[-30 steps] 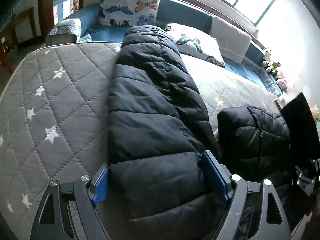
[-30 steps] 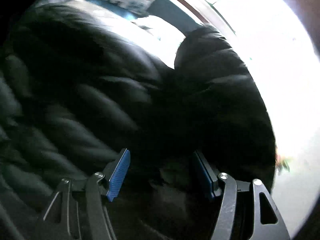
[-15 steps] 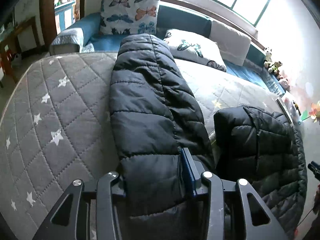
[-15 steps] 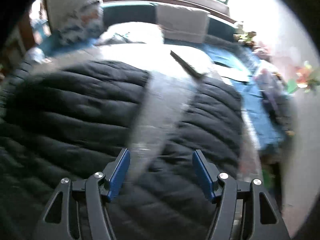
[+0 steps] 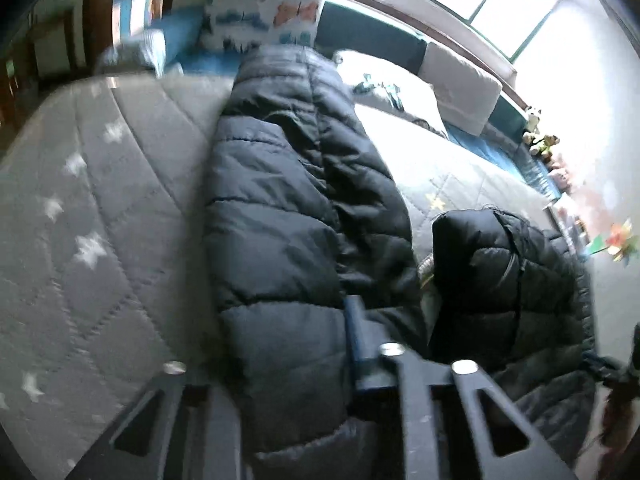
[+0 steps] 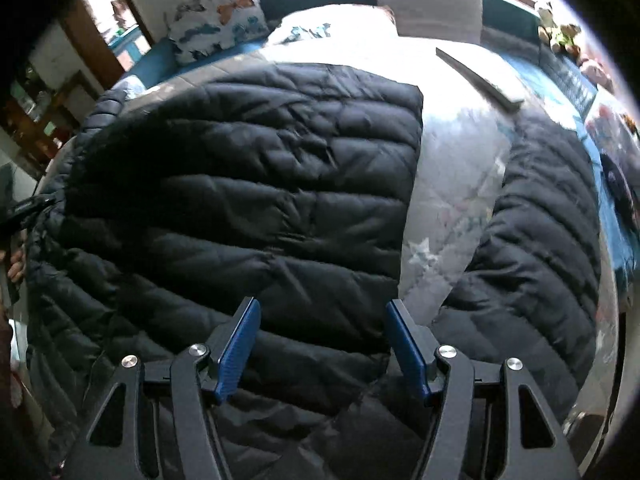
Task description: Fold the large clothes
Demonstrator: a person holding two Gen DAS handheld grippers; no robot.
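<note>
A black quilted puffer jacket [image 6: 248, 184] lies on a grey star-patterned bed cover [image 5: 80, 208]. In the left wrist view one long sleeve [image 5: 288, 216] runs away from me, and my left gripper [image 5: 288, 364] is shut on its near end; only the right finger [image 5: 360, 344] shows, the other is under the fabric. The folded jacket body [image 5: 512, 280] lies to the right. In the right wrist view my right gripper [image 6: 322, 344] is open just above the jacket body, holding nothing. The other sleeve [image 6: 544, 216] curves along the right.
Butterfly pillows [image 5: 272, 12] and a white cushion [image 5: 460, 80] line a blue bench under the window. A flat book-like object [image 6: 476, 72] lies on the bed cover [image 6: 448, 184]. Soft toys [image 6: 560, 32] sit at the far right. A doorway and wooden furniture [image 6: 32, 120] are at the left.
My left gripper has closed on the sleeve end and drawn back slightly. My right gripper, open throughout, has pulled back from the dark jacket folds, so the spread body now shows.
</note>
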